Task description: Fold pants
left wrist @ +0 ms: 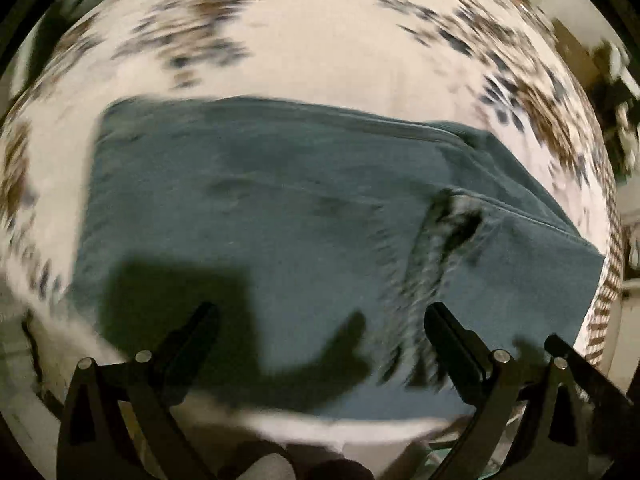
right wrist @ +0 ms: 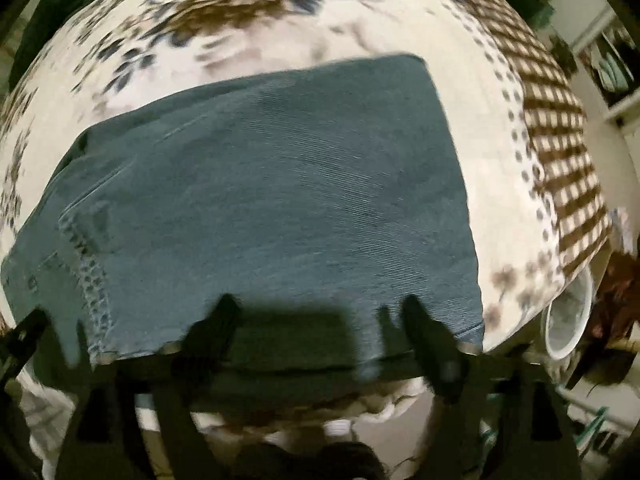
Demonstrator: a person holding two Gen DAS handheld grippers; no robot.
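Note:
Folded blue-green denim pants (left wrist: 280, 220) lie flat on a floral bedspread (left wrist: 320, 60). A frayed, ripped patch (left wrist: 444, 240) shows on their right part. My left gripper (left wrist: 320, 320) hangs over the pants' near portion, open wide, with nothing pinched between its fingers (left wrist: 440, 324). In the right wrist view the pants (right wrist: 280, 180) fill the middle, with a stitched pocket seam (right wrist: 92, 276) at the left. My right gripper (right wrist: 320, 312) is over their near edge, open wide, and its fingers (right wrist: 420, 316) press on no cloth. Both views are blurred.
The bedspread (right wrist: 260, 12) has a brown checked border (right wrist: 560, 140) along its right side, where the bed ends. A white round container (right wrist: 568, 320) stands below that edge. Shelves (right wrist: 612, 68) are at the far right. The bed's near edge runs just beneath both grippers.

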